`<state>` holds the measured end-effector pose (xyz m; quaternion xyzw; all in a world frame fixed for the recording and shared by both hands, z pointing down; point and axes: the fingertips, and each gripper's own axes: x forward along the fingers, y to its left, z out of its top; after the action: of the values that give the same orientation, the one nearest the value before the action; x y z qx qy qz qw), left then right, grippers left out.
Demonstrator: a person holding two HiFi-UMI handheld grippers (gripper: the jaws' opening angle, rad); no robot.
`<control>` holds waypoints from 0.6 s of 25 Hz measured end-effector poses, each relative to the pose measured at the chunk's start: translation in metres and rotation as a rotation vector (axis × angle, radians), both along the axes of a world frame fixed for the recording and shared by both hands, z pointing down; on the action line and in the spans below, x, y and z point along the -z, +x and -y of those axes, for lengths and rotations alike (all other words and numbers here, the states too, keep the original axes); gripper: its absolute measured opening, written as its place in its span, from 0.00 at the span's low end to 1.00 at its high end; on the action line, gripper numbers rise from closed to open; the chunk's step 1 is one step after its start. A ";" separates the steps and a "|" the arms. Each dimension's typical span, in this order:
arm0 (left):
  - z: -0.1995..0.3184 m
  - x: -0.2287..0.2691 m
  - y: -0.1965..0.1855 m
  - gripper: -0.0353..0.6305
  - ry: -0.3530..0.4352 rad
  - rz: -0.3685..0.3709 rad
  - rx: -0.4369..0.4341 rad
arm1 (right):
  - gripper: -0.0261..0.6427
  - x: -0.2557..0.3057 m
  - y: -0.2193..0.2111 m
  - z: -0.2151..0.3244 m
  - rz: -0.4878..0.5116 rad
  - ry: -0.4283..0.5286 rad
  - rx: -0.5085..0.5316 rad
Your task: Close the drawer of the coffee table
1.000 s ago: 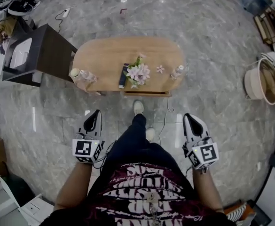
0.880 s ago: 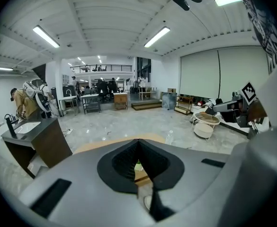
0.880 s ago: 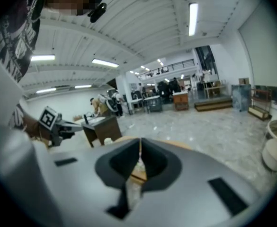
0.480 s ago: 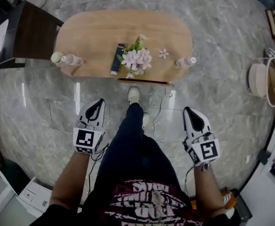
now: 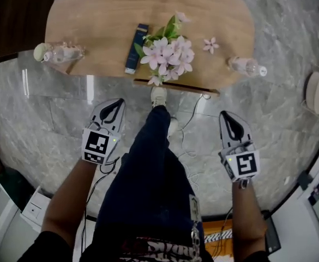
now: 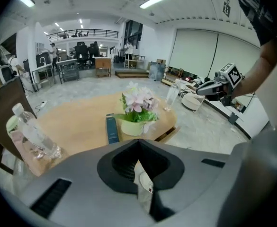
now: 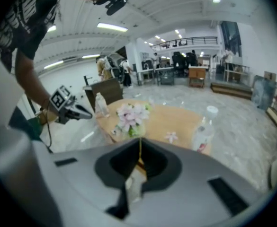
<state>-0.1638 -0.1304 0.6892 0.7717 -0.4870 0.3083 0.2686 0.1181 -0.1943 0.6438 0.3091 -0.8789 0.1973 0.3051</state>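
You stand at the near long edge of the oval wooden coffee table with a gripper in each hand. Both are held low over the grey marble floor, one on either side of your dark-trousered leg. The left gripper has its jaws pressed together with nothing between them. The right gripper is likewise closed and empty. Both point toward the table but stop short of it, touching nothing. The drawer sits under the middle of the near edge and stands a little way out, showing as a thin wooden ledge. Your white shoe is planted just in front of it, between the two grippers. On the tabletop directly above the drawer is a pot of pink flowers. A dark blue box lies flat just to the left of the pot, and a loose blossom lies to its right. A clear bottle lies on its side near the table's left end, and a second bottle lies near the right end. A dark piece of furniture stands beside the table's left end. A pale tub sits on the floor at the far right.
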 end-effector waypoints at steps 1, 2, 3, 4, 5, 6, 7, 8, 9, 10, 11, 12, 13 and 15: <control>-0.002 -0.018 0.000 0.09 -0.020 0.005 -0.020 | 0.09 -0.019 -0.001 -0.003 -0.023 -0.011 0.031; -0.002 -0.037 -0.001 0.09 -0.038 0.017 -0.041 | 0.09 -0.038 0.000 -0.003 -0.053 -0.017 0.064; -0.001 -0.056 -0.001 0.09 -0.060 0.032 -0.062 | 0.09 -0.058 0.002 -0.005 -0.089 -0.022 0.102; -0.003 -0.074 -0.002 0.11 -0.085 0.046 -0.082 | 0.09 -0.079 0.005 -0.009 -0.131 -0.031 0.144; -0.005 -0.091 -0.002 0.18 -0.112 0.055 -0.101 | 0.09 -0.101 0.010 -0.015 -0.180 -0.044 0.187; -0.007 -0.108 -0.002 0.23 -0.133 0.062 -0.119 | 0.11 -0.124 0.016 -0.020 -0.231 -0.057 0.230; -0.008 -0.123 -0.002 0.27 -0.146 0.071 -0.137 | 0.21 -0.147 0.023 -0.025 -0.281 -0.068 0.269; -0.008 -0.137 -0.003 0.29 -0.152 0.084 -0.158 | 0.32 -0.168 0.031 -0.026 -0.331 -0.074 0.305; -0.009 -0.150 -0.003 0.33 -0.155 0.104 -0.182 | 0.34 -0.185 0.039 -0.025 -0.380 -0.070 0.334; -0.009 -0.163 -0.004 0.35 -0.155 0.127 -0.205 | 0.35 -0.200 0.046 -0.022 -0.427 -0.054 0.357; -0.009 -0.173 -0.005 0.37 -0.152 0.152 -0.227 | 0.35 -0.212 0.051 -0.017 -0.468 -0.035 0.376; -0.007 -0.181 -0.006 0.38 -0.145 0.174 -0.246 | 0.36 -0.223 0.056 -0.012 -0.505 -0.019 0.397; -0.004 -0.188 -0.006 0.39 -0.138 0.192 -0.262 | 0.36 -0.233 0.060 -0.008 -0.539 -0.008 0.420; 0.001 -0.200 -0.003 0.40 -0.131 0.209 -0.284 | 0.36 -0.249 0.067 -0.003 -0.599 0.008 0.471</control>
<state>-0.1668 -0.1310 0.8889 0.7774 -0.3775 0.4526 0.2198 0.1855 -0.1918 0.8926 0.1438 -0.7986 0.0192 0.5842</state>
